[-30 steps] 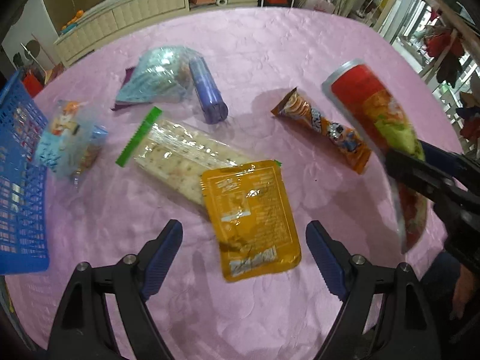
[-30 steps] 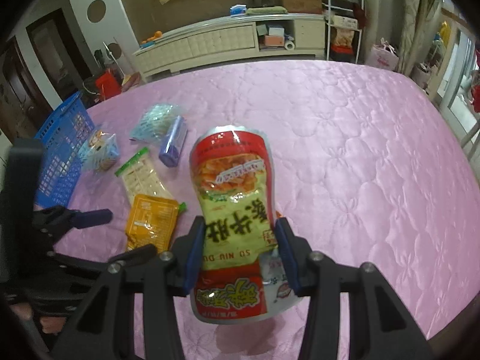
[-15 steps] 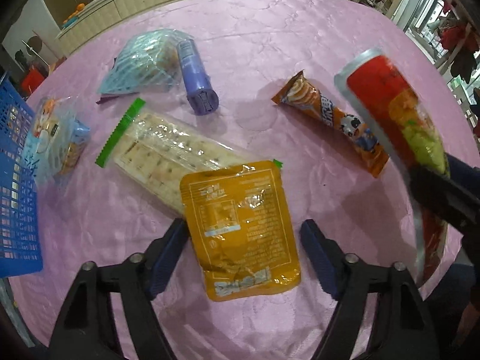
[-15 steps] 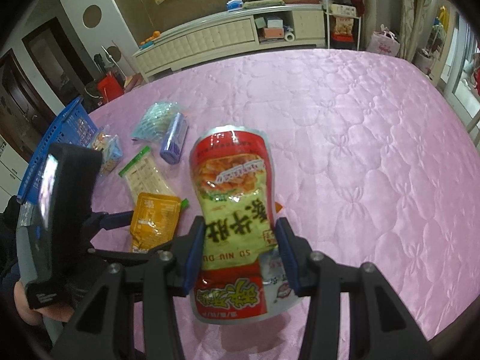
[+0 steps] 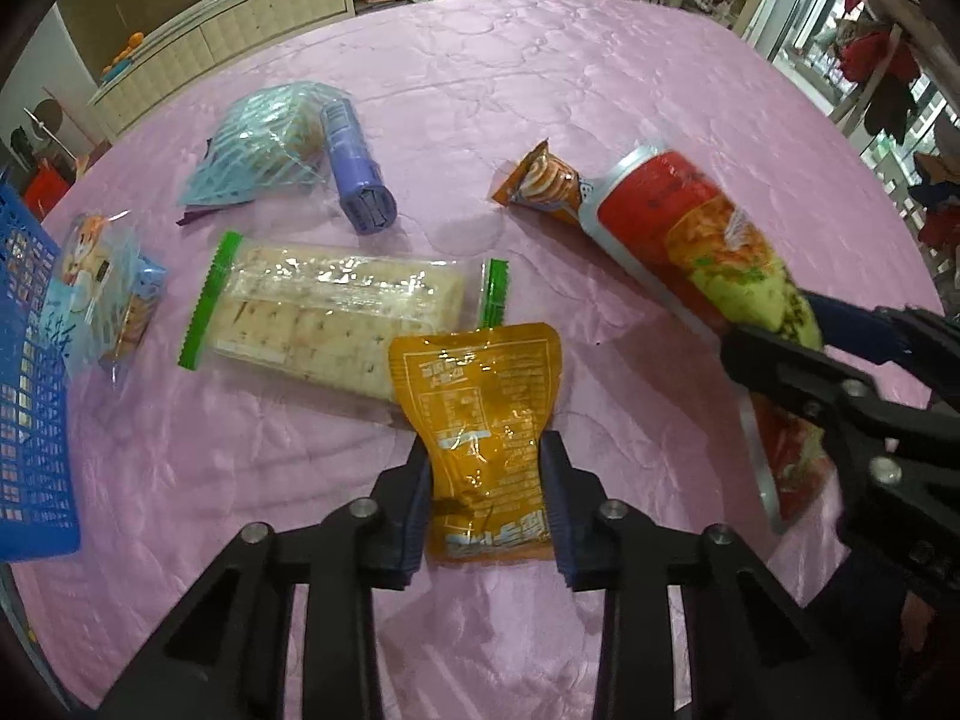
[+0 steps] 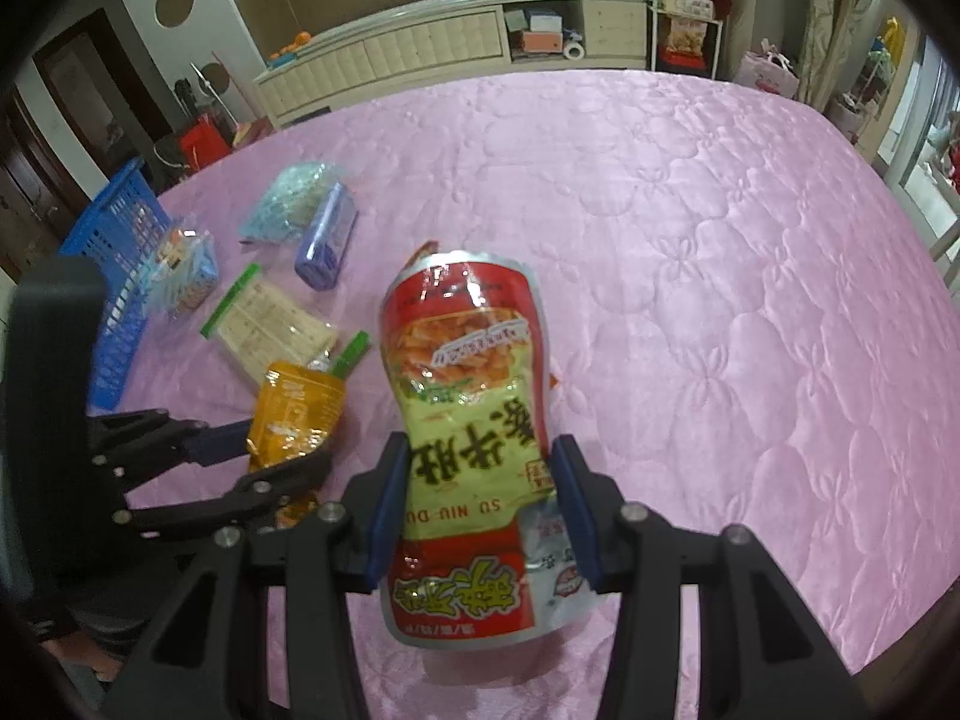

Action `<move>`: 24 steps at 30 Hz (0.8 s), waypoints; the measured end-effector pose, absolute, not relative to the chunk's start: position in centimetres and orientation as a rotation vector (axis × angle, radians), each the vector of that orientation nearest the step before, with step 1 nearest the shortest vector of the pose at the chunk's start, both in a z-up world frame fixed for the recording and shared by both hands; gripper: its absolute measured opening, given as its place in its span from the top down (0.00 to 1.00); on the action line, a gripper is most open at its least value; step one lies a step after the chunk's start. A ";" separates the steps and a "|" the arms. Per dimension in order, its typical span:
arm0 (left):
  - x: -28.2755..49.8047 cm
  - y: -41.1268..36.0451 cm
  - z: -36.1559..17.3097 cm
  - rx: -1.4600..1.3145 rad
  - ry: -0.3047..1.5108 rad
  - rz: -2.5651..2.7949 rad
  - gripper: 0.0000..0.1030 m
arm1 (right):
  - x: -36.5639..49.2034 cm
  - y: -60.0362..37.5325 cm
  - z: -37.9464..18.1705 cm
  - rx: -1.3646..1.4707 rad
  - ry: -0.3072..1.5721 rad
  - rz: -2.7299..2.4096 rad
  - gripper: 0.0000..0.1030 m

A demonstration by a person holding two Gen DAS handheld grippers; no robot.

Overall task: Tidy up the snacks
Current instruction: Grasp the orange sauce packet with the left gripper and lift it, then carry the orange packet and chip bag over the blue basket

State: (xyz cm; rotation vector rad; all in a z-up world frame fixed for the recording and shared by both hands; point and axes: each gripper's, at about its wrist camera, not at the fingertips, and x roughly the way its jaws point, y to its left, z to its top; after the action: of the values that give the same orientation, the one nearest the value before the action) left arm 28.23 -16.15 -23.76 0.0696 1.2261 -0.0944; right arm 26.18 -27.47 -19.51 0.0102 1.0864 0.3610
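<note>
An orange snack pouch (image 5: 486, 420) lies on the pink quilted table (image 6: 690, 240), its far edge resting on a cracker pack (image 5: 336, 312). My left gripper (image 5: 487, 498) points steeply down over the pouch's near half. Its jaws are closing, and the blue pads press both sides of the pouch so that it pinches narrow. In the right wrist view the same pouch (image 6: 297, 414) sits in the left gripper (image 6: 282, 450) at lower left. My right gripper (image 6: 480, 498) is shut on a red and green snack bag (image 6: 465, 360), held above the table. That bag (image 5: 708, 252) also shows at the right of the left wrist view.
A blue basket (image 5: 30, 396) stands at the table's left edge, with a small clear blue packet (image 5: 102, 294) beside it. Farther back lie a light blue mesh bag (image 5: 264, 144), a purple roll (image 5: 360, 174) and an orange stick snack (image 5: 540, 180). A white cabinet (image 6: 420, 54) stands beyond the table.
My left gripper came forward and down over the orange pouch and its jaws drew in from wide open until they pinch it. The right gripper still holds the red and green bag.
</note>
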 end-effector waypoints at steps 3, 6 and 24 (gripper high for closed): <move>27.0 -14.9 -23.1 0.045 1.205 -0.111 0.70 | 25.9 -27.2 -19.3 0.020 1.073 0.377 0.50; 25.8 -14.2 -22.2 0.040 1.172 -0.117 0.70 | 25.4 -26.5 -18.9 -0.011 1.054 0.373 0.50; 21.0 -2.9 -11.4 -0.034 0.925 -0.079 0.70 | 22.3 -20.6 -11.8 0.037 1.007 0.448 0.50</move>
State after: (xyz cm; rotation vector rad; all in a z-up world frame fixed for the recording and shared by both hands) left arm 21.04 -2.88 -11.45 -0.0344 0.9255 -0.0794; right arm 22.32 -20.63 -11.76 0.0367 1.0069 0.4475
